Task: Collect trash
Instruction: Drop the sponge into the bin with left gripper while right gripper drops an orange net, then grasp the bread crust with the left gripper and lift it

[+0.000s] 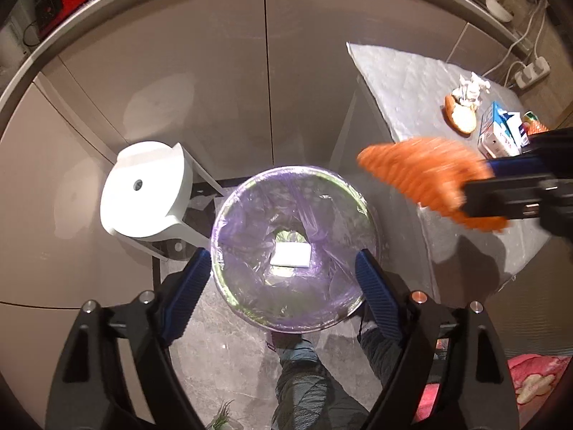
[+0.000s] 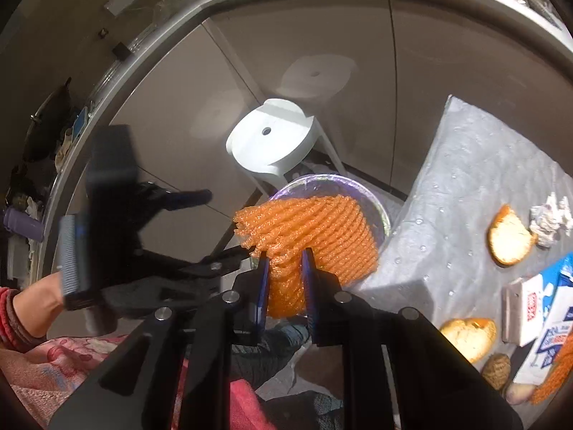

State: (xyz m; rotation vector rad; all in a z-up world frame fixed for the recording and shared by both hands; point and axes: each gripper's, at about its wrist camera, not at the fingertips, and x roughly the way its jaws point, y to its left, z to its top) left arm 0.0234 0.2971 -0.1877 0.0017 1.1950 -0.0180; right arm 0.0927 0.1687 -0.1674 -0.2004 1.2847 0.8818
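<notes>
My right gripper [image 2: 285, 261] is shut on an orange foam net [image 2: 315, 233] and holds it in the air beside the table corner, just over the right edge of the trash bin [image 2: 383, 215]. In the left wrist view the net [image 1: 422, 175] is blurred, right of the bin [image 1: 229, 286]. The bin has a purple liner and a white piece [image 1: 290, 255] lies at its bottom. My left gripper [image 1: 283, 276] is open and empty, above the bin, its fingers on either side of the rim.
A grey-covered table [image 2: 472, 186] holds orange peels [image 2: 508, 236], a crumpled tissue [image 2: 549, 216], a milk carton [image 2: 544, 322] and more orange net. A white stool [image 1: 143, 193] stands left of the bin. Cabinet fronts are behind. My legs show below.
</notes>
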